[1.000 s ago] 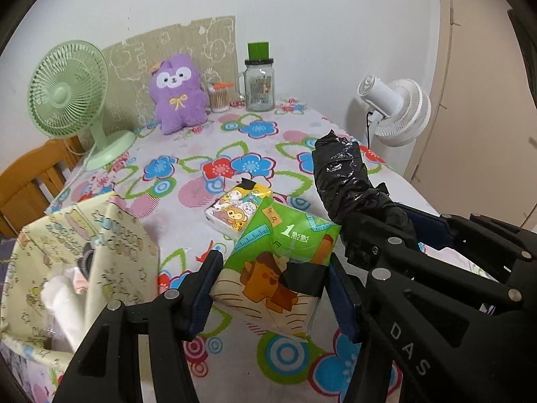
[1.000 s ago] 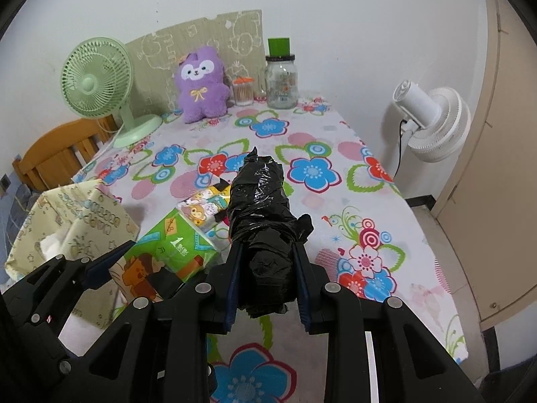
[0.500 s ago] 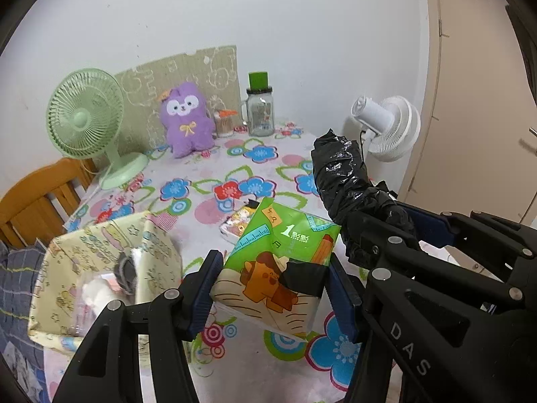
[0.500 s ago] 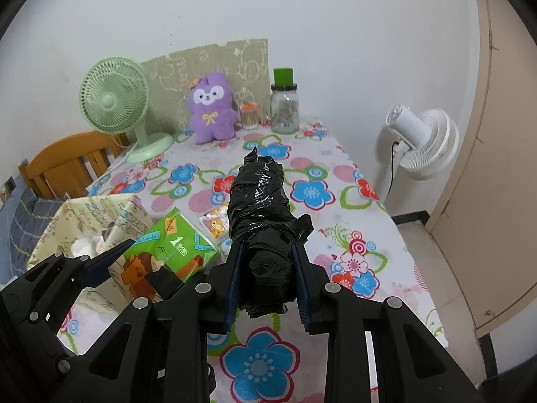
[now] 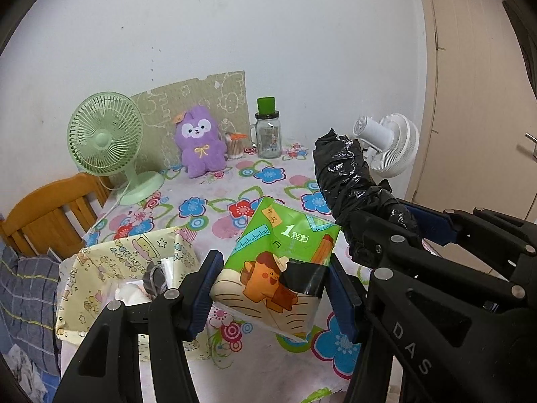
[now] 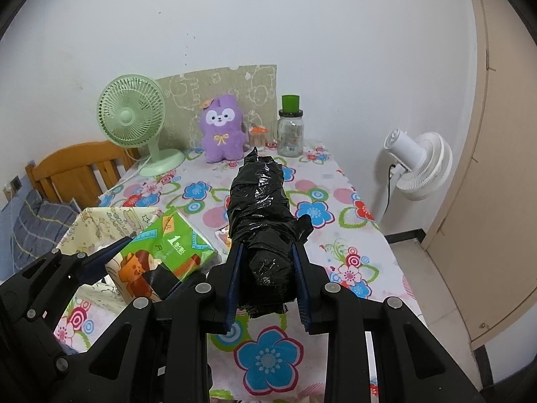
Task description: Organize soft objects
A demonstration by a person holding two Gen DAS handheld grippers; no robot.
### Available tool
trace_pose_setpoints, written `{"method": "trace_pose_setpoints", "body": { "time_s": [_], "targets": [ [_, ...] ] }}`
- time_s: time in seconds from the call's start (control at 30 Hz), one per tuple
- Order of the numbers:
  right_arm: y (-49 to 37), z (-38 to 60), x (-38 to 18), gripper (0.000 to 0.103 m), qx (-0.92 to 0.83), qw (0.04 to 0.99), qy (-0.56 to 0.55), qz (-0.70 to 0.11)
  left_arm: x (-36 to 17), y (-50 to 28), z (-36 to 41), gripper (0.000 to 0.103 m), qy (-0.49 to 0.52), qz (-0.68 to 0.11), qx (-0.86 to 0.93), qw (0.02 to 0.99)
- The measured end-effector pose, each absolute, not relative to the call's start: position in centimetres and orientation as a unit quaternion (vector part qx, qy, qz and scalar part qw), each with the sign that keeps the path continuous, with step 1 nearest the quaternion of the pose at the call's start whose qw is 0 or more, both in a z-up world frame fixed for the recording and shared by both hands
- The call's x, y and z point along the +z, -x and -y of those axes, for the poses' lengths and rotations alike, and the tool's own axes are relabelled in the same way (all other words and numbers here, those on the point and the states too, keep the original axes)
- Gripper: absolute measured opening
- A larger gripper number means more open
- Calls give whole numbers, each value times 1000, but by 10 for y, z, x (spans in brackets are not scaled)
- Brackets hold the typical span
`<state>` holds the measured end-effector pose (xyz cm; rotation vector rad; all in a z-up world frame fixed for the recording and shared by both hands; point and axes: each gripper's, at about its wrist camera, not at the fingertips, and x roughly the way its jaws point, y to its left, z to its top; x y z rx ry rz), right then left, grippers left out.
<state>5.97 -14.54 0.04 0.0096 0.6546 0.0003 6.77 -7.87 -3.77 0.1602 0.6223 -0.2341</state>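
From the left wrist camera I see my left gripper point(image 5: 270, 290) with its jaws closed about halfway on a green soft plastic pack of tissues with a cartoon print point(image 5: 280, 262). The pack is held in the air above the desk with the flowered cloth point(image 5: 268, 174). Just to the left and below is a pale yellow fabric storage box with printed stars point(image 5: 110, 268), open on top, with some white soft things inside. The right gripper comes in from the right side, holding its load beside the pack.

From the right wrist camera, my right gripper point(image 6: 266, 285) has its jaws closed rather narrow on a long roll wrapped in black crinkled plastic film point(image 6: 260, 201). It also hangs above the desk, to the right of the pack.

I judge both items should go into the box. The risk: the two grippers are very near, so they may collide above the opening. Also the slippery film could slide out of the jaws, and the long roll may catch on the soft rim and fold it.
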Motion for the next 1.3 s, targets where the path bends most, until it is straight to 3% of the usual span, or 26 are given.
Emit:
{"method": "trace_pose_setpoints", "body": {
  "time_s": [1.3],
  "targets": [
    [-101,45,-14,31,64,937,24,-344,-50,-95,-12,62,-54,-324,-61,943]
  ]
}}
